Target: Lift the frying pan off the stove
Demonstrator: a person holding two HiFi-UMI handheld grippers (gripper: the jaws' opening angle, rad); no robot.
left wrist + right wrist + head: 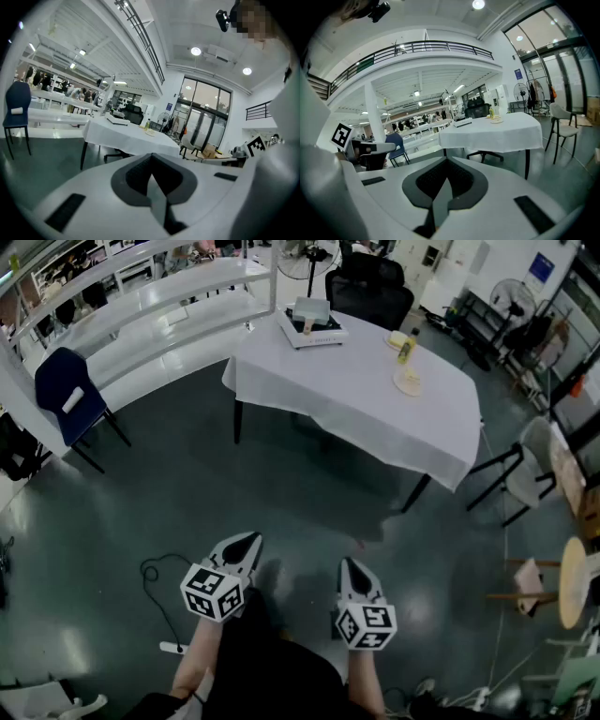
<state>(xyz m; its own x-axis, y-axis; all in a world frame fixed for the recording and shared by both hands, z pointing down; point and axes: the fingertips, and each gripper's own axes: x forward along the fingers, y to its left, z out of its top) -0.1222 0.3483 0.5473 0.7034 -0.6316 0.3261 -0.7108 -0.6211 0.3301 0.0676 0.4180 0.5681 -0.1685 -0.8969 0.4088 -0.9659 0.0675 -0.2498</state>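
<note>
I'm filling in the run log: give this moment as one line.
stage: standing off | left gripper: shut, empty | right gripper: shut, empty | table: ahead, untouched | stove: on table's far side

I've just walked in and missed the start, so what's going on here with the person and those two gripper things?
A person stands on the open floor, some way back from the white-clothed table, holding a gripper in each hand. The left gripper and the right gripper both point toward the table, jaws shut with nothing between them. On the table sit a flat appliance, a bottle and a plate, all untouched. No frying pan can be made out from here.
</note>
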